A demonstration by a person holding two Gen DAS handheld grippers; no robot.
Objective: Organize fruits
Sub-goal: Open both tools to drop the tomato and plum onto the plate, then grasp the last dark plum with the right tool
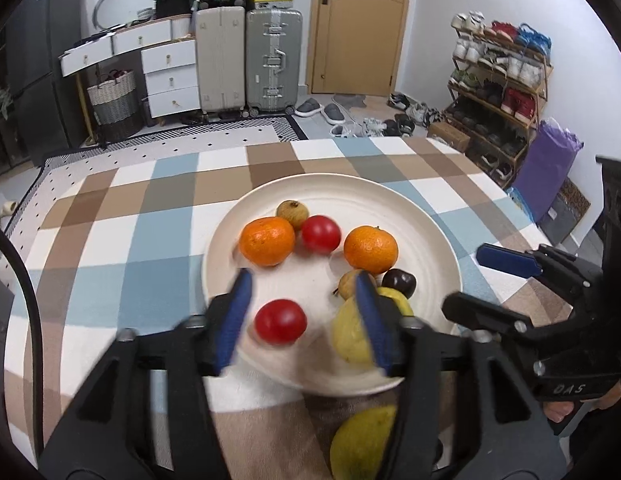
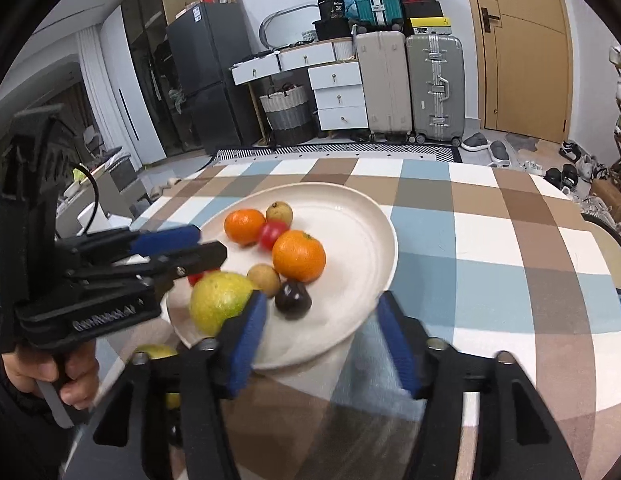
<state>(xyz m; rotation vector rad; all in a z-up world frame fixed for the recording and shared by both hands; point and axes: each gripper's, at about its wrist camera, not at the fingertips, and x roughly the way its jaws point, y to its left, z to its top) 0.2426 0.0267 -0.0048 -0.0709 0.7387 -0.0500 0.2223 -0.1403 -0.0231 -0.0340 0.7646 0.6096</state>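
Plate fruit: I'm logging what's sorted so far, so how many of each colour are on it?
Orange fruit: 2
Red fruit: 2
Small brown fruit: 2
Dark purple fruit: 1
Yellow-green fruit: 1
Total: 8

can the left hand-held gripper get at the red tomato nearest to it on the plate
Probably yes. The left hand-held gripper stands open with the near red tomato between its fingers, on the plate; nothing blocks it, though a yellow-green fruit crowds one finger.

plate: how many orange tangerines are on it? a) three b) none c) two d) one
c, two tangerines sit on the white plate, with a red tomato between them.
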